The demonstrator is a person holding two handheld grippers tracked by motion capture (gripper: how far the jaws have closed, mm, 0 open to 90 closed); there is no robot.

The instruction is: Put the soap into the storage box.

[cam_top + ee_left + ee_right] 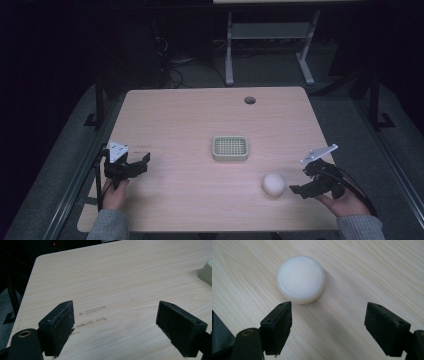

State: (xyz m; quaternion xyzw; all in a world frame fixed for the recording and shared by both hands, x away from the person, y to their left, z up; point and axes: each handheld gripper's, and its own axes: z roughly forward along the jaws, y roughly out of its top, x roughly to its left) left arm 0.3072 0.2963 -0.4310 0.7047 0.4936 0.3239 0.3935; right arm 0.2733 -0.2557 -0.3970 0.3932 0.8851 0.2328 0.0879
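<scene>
Lying just beyond right gripper's [328, 325] spread jaws: white puck [300, 279].

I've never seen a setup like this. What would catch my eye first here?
Probably the white round puck-like object lying on the wooden table, just ahead of the open right gripper. Next, the pale green grid-topped tray near the table's middle. At the near left edge, the left gripper is open too, with nothing between its jaws.

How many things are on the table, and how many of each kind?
White round soap: 1
Pale green grid tray: 1
Total: 2
</scene>
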